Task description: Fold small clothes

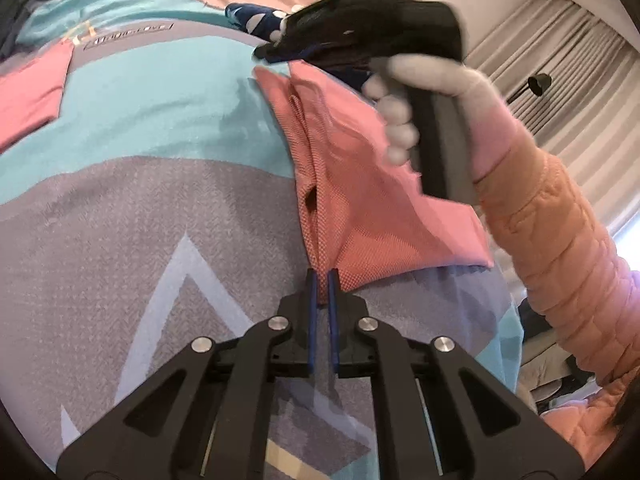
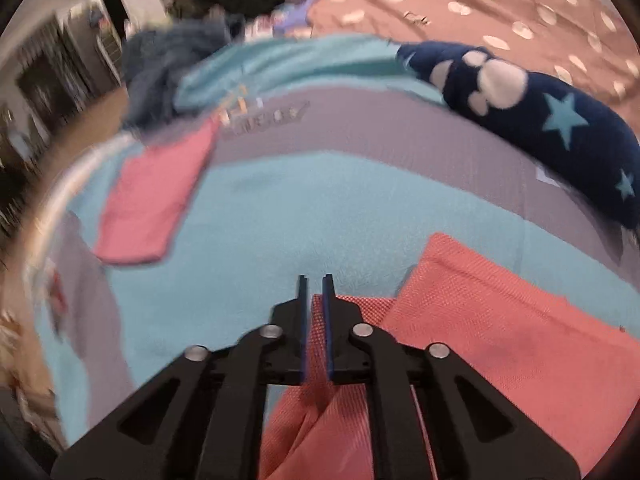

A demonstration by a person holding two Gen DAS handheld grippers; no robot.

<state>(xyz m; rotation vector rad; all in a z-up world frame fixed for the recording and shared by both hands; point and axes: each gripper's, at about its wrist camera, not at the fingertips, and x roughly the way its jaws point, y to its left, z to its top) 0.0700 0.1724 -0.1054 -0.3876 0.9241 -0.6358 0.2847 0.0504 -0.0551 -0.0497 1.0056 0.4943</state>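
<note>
A pink mesh garment (image 1: 360,200) lies on the teal and grey bedspread (image 1: 152,120). My left gripper (image 1: 323,280) is shut on its near edge, the fabric pinched between the blue pads. In the right wrist view the same pink garment (image 2: 500,320) lies partly folded at the lower right. My right gripper (image 2: 314,284) is shut on another edge of it, with cloth hanging down under the jaws. The right gripper's body, held by a white-gloved hand (image 1: 400,120), shows in the left wrist view above the garment's far end.
A folded pink cloth (image 2: 156,196) lies at the left of the bedspread (image 2: 300,208); it also shows in the left wrist view (image 1: 28,100). A navy plush cloth with stars (image 2: 540,120) lies at the far right. Dark clothes (image 2: 168,56) are piled behind. Curtains (image 1: 560,92) hang on the right.
</note>
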